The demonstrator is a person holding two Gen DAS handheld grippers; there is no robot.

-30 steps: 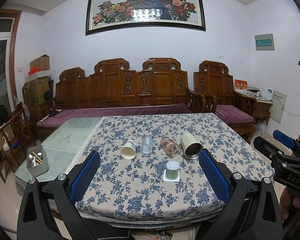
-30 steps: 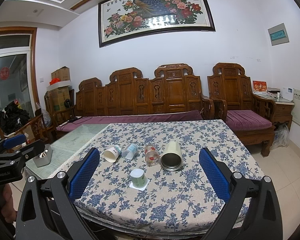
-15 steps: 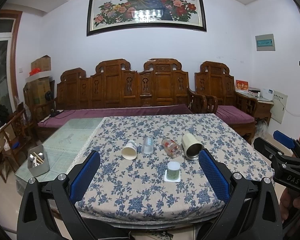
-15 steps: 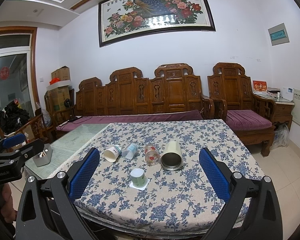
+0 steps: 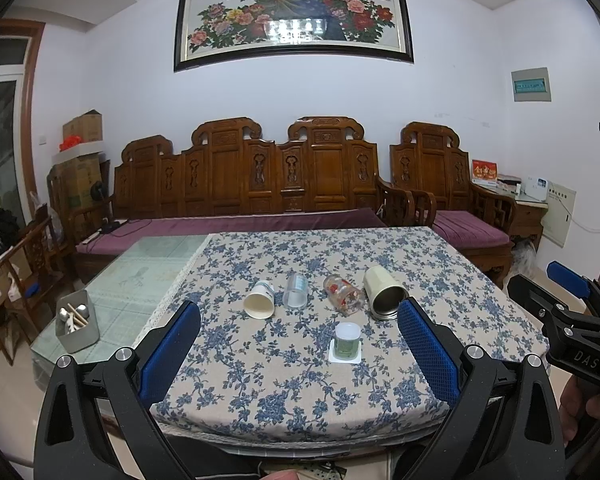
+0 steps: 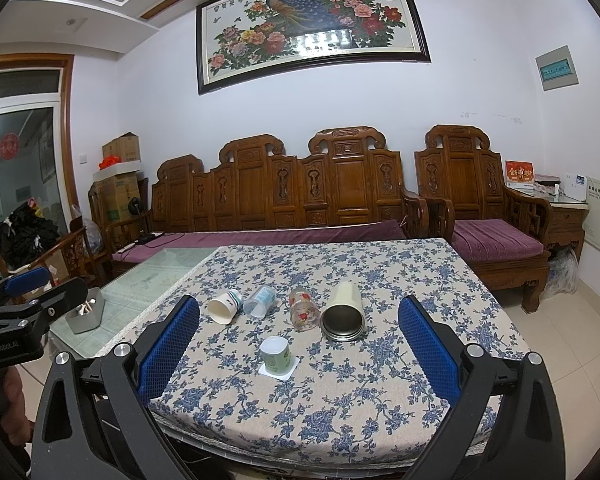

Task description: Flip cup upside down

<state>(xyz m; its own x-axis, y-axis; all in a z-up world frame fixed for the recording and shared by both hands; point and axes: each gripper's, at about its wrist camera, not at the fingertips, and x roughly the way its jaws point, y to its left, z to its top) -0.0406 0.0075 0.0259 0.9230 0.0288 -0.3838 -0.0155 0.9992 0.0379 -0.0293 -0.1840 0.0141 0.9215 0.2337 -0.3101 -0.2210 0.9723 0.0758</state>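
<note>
A big table with a flowery cloth [image 5: 300, 380] fills the room. A small green cup [image 5: 347, 341] stands on a white coaster [image 5: 332, 358] near the front. Both the left gripper [image 5: 298, 350] and the right gripper [image 6: 298, 350] are wide apart, holding nothing. The cup looks light and maybe slippery, so squeeze its sides gently.

We see a carved wooden bench [image 5: 260, 184] with purple cushions behind the table [image 6: 380, 420], and a matching armchair [image 6: 480, 208] at the right. Above hangs a peacock painting [image 5: 294, 16] (glare hides its centre). A grey tray [image 5: 78, 328] of utensils sits on the glass.
</note>
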